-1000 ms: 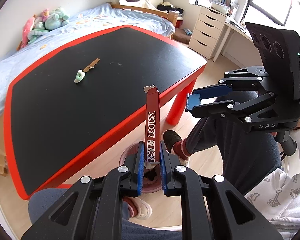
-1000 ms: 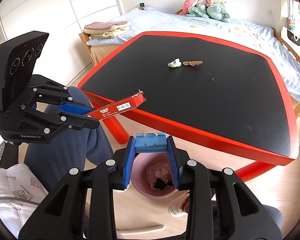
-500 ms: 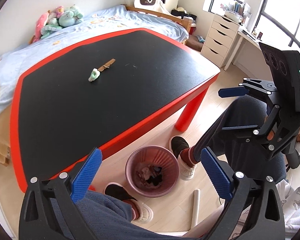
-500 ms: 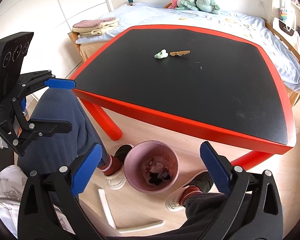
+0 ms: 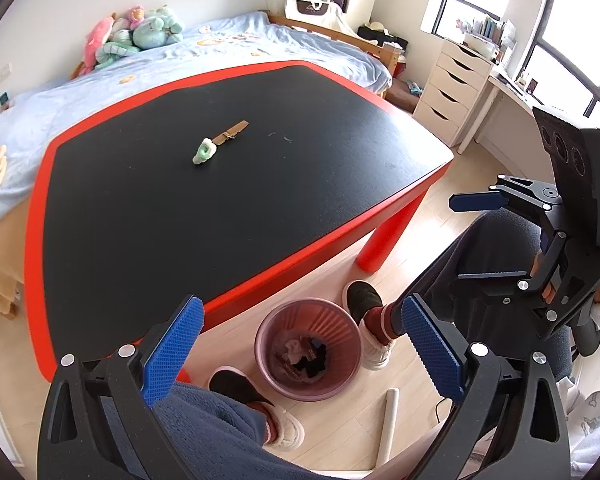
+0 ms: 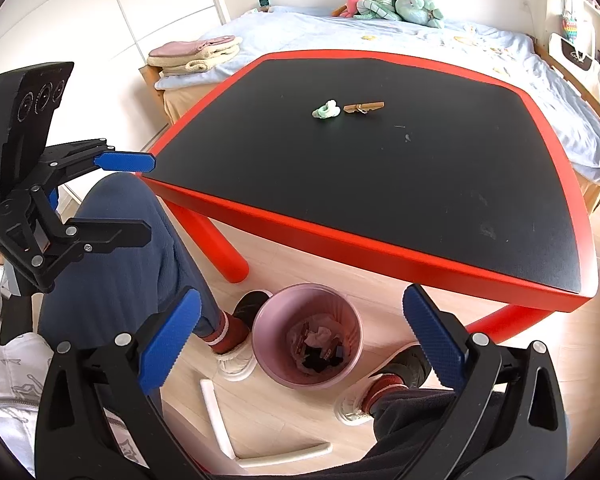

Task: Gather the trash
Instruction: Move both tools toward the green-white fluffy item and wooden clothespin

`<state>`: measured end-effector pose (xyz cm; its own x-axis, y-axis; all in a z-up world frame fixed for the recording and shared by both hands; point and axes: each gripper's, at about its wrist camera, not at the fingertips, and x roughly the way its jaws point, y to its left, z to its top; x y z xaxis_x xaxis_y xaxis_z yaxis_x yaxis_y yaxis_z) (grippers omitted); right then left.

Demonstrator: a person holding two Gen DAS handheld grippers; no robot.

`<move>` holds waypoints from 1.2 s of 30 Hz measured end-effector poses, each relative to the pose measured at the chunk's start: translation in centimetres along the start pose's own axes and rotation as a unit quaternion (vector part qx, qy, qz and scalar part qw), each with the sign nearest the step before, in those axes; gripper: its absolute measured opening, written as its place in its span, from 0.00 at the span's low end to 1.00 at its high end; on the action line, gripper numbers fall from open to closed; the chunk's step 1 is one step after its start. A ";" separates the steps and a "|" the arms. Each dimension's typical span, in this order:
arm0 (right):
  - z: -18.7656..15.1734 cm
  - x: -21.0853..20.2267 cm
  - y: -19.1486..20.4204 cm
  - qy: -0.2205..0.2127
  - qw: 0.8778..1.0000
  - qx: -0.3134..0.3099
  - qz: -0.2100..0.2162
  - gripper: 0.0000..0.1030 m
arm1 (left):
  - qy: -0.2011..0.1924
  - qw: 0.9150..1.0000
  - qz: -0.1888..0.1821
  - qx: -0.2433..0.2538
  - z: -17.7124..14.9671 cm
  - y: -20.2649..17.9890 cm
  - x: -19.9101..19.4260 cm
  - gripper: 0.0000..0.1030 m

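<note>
Both grippers, left (image 5: pixel 300 356) and right (image 6: pixel 302 354), gape wide, empty, above the pink ribbed plastic bin (image 5: pixel 308 354). Mid-worktop (image 5: pixel 260 200): crumpled pale-green scrap (image 5: pixel 203 152), likely light, soft, pinch its middle; small wooden clothespin (image 5: pixel 231 133) just beside, stiff, grip across its length.

Black table (image 5: pixel 260 208) with red rim, pink ribbed bin (image 5: pixel 309 354), blue-padded claws
</note>
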<state>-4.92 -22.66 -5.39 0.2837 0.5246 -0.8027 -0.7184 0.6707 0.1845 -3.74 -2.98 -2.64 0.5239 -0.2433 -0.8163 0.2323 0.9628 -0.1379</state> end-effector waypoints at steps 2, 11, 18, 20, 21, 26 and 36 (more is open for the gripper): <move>0.4 0.0 -0.1 -0.002 1.000 -0.003 -0.001 0.96 | -0.002 1.000 0.001 -0.002 0.2 0.4 0.0 0.93; 3.7 0.6 -1.5 -0.011 1.000 -0.024 -0.005 0.96 | -0.009 1.000 0.010 -0.007 2.5 2.4 0.4 0.93; 7.5 1.7 -3.2 -0.015 0.998 -0.058 -0.011 0.96 | -0.014 1.000 0.024 -0.005 5.3 4.8 1.3 0.93; 8.8 2.3 -3.8 -0.015 0.997 -0.069 -0.010 0.96 | -0.014 1.000 0.025 -0.004 6.1 5.4 1.7 0.93; 9.4 2.5 -4.0 -0.015 0.997 -0.074 -0.009 0.96 | -0.012 1.000 0.025 -0.004 6.5 5.7 2.0 0.93; 12.3 4.3 -5.0 -0.017 0.993 -0.116 -0.006 0.96 | -0.004 1.000 0.025 0.001 8.4 6.9 3.6 0.93; 17.3 10.1 -7.3 0.017 0.985 -0.168 0.017 0.96 | 0.027 0.999 0.015 0.010 11.1 9.0 8.1 0.93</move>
<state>14.15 -13.18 -5.01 0.2380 0.5225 -0.8188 -0.8989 0.4377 0.0180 11.67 2.38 -4.22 0.4866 -0.2072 -0.8487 0.2338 0.9669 -0.1020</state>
